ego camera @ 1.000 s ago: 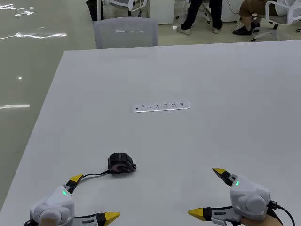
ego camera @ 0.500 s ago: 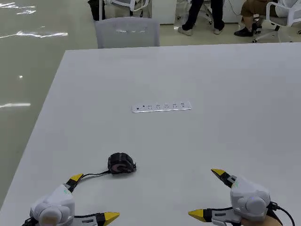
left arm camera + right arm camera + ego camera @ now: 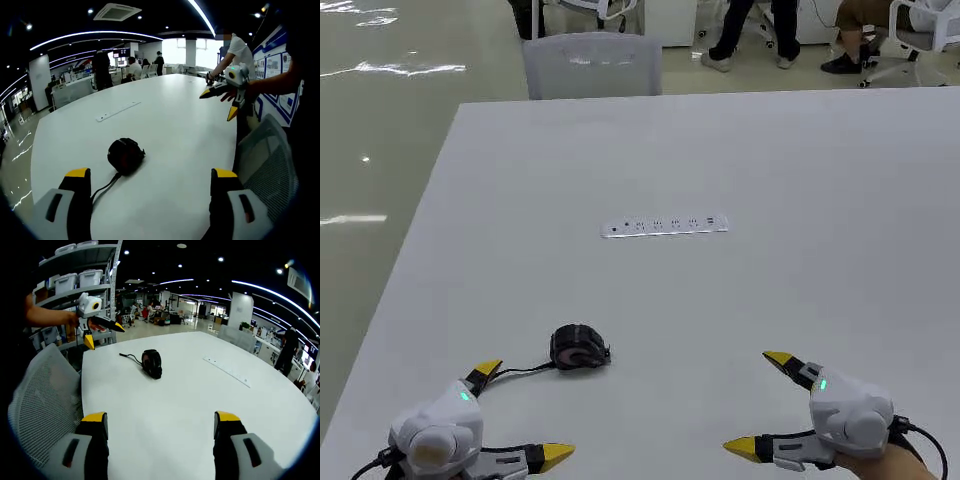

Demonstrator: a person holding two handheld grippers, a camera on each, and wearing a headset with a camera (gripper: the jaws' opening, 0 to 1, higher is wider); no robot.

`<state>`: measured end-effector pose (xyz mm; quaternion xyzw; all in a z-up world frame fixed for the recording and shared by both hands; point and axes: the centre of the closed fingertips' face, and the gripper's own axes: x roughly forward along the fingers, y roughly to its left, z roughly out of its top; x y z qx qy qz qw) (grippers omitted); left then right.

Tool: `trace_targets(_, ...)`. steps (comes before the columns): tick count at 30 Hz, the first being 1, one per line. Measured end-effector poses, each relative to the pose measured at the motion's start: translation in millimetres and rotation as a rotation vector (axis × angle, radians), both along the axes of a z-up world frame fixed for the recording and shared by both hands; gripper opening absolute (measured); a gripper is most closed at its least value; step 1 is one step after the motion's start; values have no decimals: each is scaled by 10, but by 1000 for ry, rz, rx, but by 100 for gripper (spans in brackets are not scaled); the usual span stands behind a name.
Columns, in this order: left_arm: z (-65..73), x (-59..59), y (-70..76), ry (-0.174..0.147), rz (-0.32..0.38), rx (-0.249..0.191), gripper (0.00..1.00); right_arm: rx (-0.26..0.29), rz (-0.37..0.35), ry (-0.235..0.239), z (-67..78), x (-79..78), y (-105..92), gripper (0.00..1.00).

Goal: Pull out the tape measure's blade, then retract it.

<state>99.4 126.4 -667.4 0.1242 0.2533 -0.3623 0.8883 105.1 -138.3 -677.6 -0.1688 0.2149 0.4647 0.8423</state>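
L gripper point(image 3: 520, 412) is being held low over the near-left part of the white table point(image 3: 720, 150), its yellow-tipped jaws spread wide w/ nothing betw. them. R gripper point(image 3: 758, 402) is being held likewise at the near right, jaws also spread wide, nothing gripped. The two are being held well apart from each other.

Tape measure point(image 3: 579, 348), black w/ a round case, is being seen lying on the table near the L gripper, just beyond its far jaw tip and touched by neither gripper. Blade not yet drawn out, as far as can be told. A thin black strap point(image 3: 520, 372) is being seen trailing from the case toward the L gripper; whether it's touching the tip can't be told.

In the left gripper view the tape measure is being framed ahead, betw. the lines of the two jaws, a bit left of centre. In the right gripper view it's being seen further off, left of centre, w/ the L gripper beyond it.

A white power strip point(image 3: 664, 226) is being seen set mid-table, well beyond the tape measure. A grey chair point(image 3: 590, 65) is being seen at the far edge.
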Motion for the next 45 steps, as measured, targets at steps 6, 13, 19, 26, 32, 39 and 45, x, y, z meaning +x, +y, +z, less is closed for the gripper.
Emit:
trace_targets(6, -24, 63, -33, 12, -19, 9, 97, -20, 41, 4, -45, 74, 13, 87)
trace_targets(13, -90, 148, -25, 26, -41, 28, 95, -37, 79, 11, -91, 148, 37, 84)
trace_targets(19, -151, 245, -17, 36, -64, 46, 93, -50, 114, 17, -148, 217, 68, 82)
trace_targets(26, -249, 377, -11, 42, -100, 75, 87, -63, 157, 17, -185, 297, 130, 77)
trace_targets(32, -331, 482, -10, 50, -131, 102, 83, -72, 192, 12, -203, 367, 197, 73)
trace_targets(39, -431, 602, -11, 58, -168, 142, 77, -84, 237, 6, -266, 466, 294, 69)
trace_targets(45, -508, 681, -34, 66, -201, 166, 73, -90, 280, 4, -302, 522, 393, 66)
